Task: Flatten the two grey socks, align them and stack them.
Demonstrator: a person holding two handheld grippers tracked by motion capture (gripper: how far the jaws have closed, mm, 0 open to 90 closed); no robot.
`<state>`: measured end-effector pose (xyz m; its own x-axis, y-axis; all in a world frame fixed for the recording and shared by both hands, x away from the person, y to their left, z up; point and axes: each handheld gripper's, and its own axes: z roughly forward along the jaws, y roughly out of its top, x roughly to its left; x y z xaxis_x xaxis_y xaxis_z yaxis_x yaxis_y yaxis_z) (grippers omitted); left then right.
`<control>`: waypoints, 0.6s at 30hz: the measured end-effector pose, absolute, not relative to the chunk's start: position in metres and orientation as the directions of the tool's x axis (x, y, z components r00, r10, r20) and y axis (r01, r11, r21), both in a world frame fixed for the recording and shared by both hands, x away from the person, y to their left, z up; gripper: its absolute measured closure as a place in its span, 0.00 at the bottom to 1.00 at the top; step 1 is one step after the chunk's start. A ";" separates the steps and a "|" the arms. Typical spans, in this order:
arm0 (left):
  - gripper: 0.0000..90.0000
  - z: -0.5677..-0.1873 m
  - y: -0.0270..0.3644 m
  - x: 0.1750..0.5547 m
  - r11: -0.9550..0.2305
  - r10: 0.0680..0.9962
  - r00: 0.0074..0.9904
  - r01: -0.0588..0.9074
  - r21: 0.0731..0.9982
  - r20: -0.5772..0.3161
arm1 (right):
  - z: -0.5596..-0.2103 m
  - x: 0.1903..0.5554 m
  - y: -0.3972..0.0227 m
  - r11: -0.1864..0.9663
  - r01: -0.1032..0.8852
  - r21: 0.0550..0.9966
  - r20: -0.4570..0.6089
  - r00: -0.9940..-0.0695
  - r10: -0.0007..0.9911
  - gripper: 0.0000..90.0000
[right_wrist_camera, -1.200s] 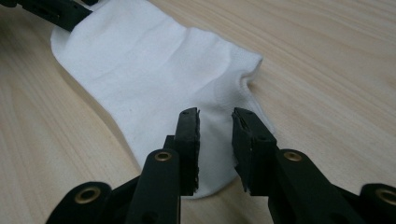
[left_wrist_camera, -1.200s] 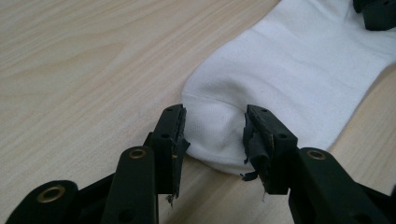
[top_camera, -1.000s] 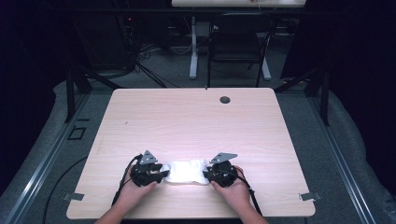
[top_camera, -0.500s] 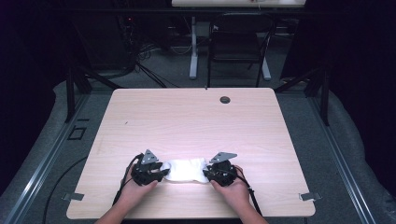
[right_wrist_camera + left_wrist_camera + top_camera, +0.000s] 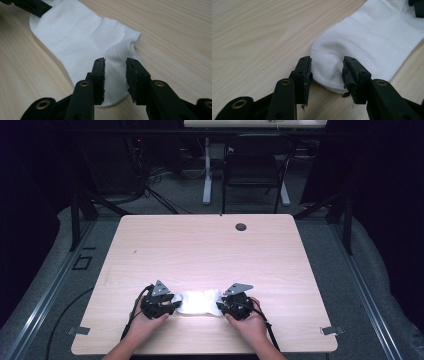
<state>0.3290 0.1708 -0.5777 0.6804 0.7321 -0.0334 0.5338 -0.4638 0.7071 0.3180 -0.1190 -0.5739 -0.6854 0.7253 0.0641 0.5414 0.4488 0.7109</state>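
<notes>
A white sock (image 5: 200,301) lies flat near the table's front edge, stretched between my two grippers. My left gripper (image 5: 172,304) sits at its toe end. In the left gripper view the jaws (image 5: 326,62) stand open on either side of the rounded toe (image 5: 327,72) without squeezing it. My right gripper (image 5: 222,307) is at the cuff end. Its jaws (image 5: 115,63) have just been opening and hover apart over the sock's edge (image 5: 80,37), with the cloth lying loose between them. Each gripper view shows the other gripper's tips at the far end of the sock.
The wooden table (image 5: 210,250) has a round cable hole (image 5: 241,227) near its far edge. Metal clips (image 5: 330,330) sit at the front corners. A black chair (image 5: 255,170) and cables stand on the floor beyond. Both forearms enter from the bottom.
</notes>
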 end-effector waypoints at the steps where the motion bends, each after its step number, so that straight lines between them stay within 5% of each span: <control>1: 0.64 -0.577 0.171 0.329 -0.465 0.731 0.681 0.537 0.704 -0.036 | -0.573 0.317 -0.119 0.451 0.542 0.709 0.063 -0.686 0.725 0.75; 18: 0.47 -0.560 0.185 0.321 -0.405 0.755 0.655 0.510 0.759 -0.037 | -0.552 0.304 -0.129 0.466 0.470 0.750 0.014 -0.715 0.699 0.57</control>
